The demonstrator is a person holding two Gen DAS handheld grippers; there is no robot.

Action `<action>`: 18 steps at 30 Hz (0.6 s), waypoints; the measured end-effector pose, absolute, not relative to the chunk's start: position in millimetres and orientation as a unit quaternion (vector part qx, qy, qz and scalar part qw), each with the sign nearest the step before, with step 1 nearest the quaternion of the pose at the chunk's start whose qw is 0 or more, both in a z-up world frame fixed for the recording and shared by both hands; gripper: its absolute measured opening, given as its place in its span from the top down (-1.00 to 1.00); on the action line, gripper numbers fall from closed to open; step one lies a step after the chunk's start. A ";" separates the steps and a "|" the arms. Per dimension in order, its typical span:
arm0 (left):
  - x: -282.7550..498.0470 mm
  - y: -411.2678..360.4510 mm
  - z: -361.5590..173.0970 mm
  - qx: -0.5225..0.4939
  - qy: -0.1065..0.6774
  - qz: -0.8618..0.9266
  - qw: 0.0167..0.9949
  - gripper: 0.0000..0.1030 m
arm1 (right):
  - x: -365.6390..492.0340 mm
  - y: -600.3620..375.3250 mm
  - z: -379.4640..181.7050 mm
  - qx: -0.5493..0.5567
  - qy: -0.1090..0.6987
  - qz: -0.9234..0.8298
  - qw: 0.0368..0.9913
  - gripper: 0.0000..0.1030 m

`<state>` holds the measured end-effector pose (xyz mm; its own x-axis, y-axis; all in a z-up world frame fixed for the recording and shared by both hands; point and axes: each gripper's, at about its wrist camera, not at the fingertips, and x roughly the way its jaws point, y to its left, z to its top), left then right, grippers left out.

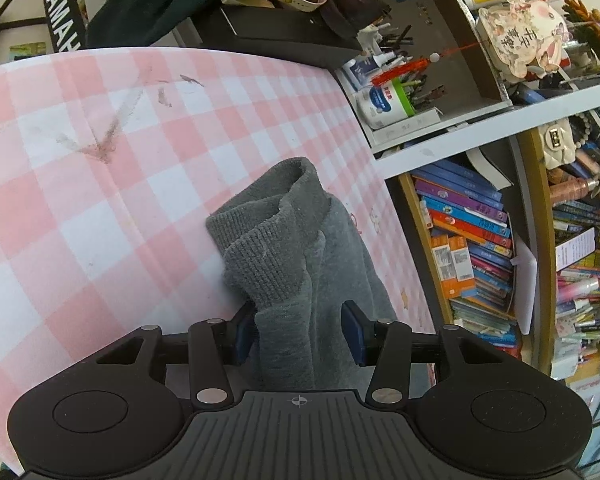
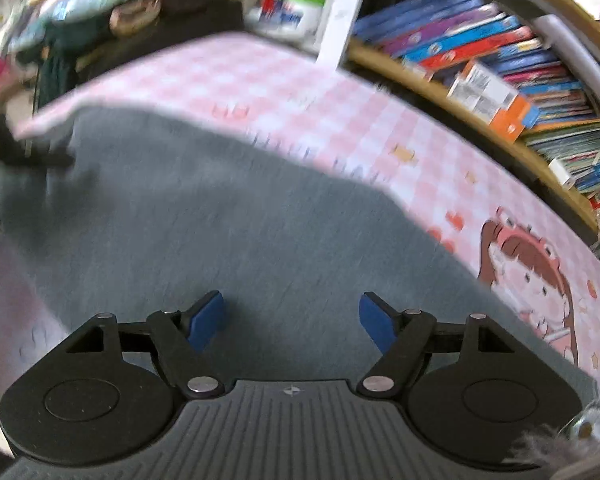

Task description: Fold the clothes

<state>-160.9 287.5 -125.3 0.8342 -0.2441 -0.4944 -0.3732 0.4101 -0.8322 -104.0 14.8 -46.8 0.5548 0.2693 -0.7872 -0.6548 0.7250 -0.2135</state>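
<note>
While the grey knitted garment (image 1: pixel 300 248) lies on the pink-and-white checked worktop (image 1: pixel 80 200), the left gripper (image 1: pixel 298 330) has a bunched fold with the ribbed cuff between its pads, though whether they press on it cannot be told; the right gripper (image 2: pixel 292 320) hovers over flat cloth, jaws wide, holding nothing; advisable: secure the fold first, take an edge with the right, then lay it over evenly without dragging.

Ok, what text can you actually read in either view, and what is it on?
"YAMAH", cut off at its end: on the black panel behind the table.
Chinese characters on the pink decorative plaque.
Book spines and white tub label: too small to read.
Right wrist view: blurred, nothing legible.
</note>
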 end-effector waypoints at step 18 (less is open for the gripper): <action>-147.3 278.4 -103.1 -0.523 0.265 0.030 0.810 0.73 | -123.5 -0.3 -54.9 -0.242 0.380 0.293 0.843 -0.41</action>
